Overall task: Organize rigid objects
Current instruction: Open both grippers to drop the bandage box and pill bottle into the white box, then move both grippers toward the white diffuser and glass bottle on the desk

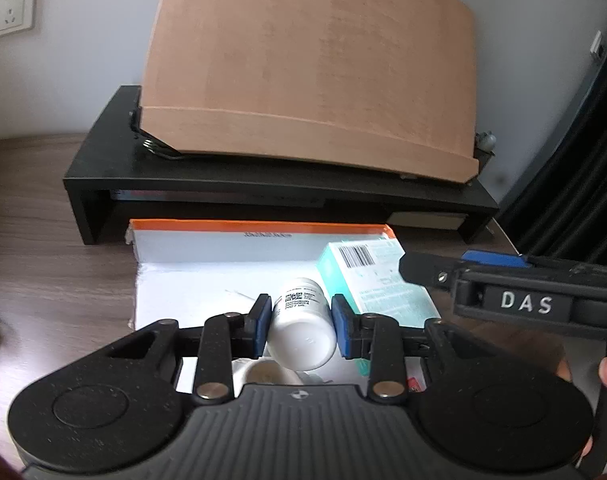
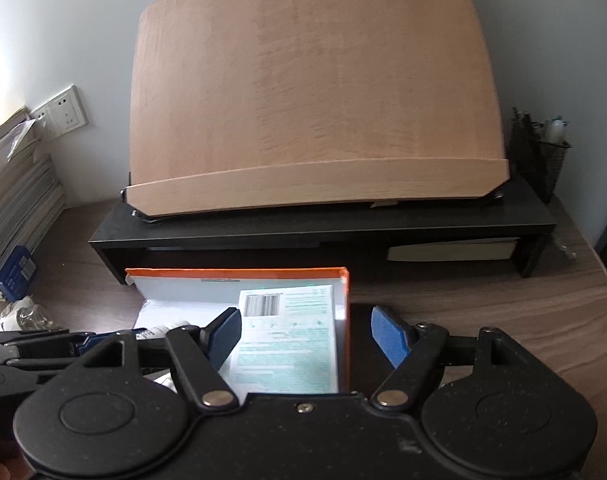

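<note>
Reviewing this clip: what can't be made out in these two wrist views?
- White bottle: label print too small; left wrist.
- Round pale item beneath the bottle: mostly hidden by the left gripper; left wrist.
- Teal box: near end cut off by the right gripper body; right wrist.
- Shelf under the black riser: contents in shadow.

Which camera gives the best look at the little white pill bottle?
The left wrist view: the white bottle lies gripped between the left gripper pads, label visible. The right wrist view shows only a sliver behind the gripper linkage.
</note>
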`<state>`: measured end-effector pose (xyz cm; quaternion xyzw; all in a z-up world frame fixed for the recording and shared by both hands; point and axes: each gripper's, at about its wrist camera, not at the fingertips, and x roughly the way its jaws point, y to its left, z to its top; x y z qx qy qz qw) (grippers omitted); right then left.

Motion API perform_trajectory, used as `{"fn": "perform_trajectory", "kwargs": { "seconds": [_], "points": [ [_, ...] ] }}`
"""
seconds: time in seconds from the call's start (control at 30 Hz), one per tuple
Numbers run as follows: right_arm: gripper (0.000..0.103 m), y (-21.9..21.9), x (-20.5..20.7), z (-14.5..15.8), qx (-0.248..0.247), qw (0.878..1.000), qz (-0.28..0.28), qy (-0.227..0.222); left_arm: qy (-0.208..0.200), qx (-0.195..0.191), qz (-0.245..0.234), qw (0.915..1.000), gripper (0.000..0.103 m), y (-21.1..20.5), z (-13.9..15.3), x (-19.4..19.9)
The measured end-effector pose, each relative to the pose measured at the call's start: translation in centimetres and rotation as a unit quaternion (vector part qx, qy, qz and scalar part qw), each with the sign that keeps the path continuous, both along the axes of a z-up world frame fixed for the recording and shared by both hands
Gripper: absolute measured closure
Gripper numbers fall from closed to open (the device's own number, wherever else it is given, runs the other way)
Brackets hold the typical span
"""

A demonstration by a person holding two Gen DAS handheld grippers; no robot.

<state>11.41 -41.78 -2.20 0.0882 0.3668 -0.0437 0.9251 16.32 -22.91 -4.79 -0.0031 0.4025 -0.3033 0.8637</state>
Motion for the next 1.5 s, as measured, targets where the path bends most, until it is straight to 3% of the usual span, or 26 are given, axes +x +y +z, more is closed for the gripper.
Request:
{"fn": "perform_trajectory", "kwargs": {
  "seconds": [0.13, 0.2, 0.33, 0.7, 1.0, 1.5],
  "points": [
    [0.016, -0.1, -1.3, 0.6, 0.001, 1.0, -0.009, -0.007, 0.001, 0.003, -0.016, 0.9999, 0.067, -0.7, -0.1, -0.4],
    [0.016, 0.1, -2.0, 0.8, -0.004, 1.0, -0.01, -0.011, -0.001, 0.002, -0.019, 0.9998, 0.054, -0.8, 0.0, -0.7],
    [0.016, 0.6, -3.2, 1.5, -0.01, 1.0, -0.014, -0.02, -0.012, -0.002, -0.02, 0.9997, 0.052, -0.2, 0.7, -1.5],
    [0.013, 4.6, -4.5, 2.6, -0.008, 0.999, -0.003, -0.037, -0.037, -0.006, 0.025, 0.999, 0.036, 5.1, 2.5, -3.7],
    [0.013, 10.7, -4.4, 2.4, -0.015, 0.998, 0.05, -0.029, -0.037, -0.016, 0.087, 0.9954, 0.029, 11.9, 2.9, -4.6],
    [0.013, 19.4, -3.7, 1.5, -0.015, 0.992, 0.127, -0.015, -0.029, -0.01, 0.165, 0.9858, 0.027, 21.3, 2.5, -5.5]
  ]
}}
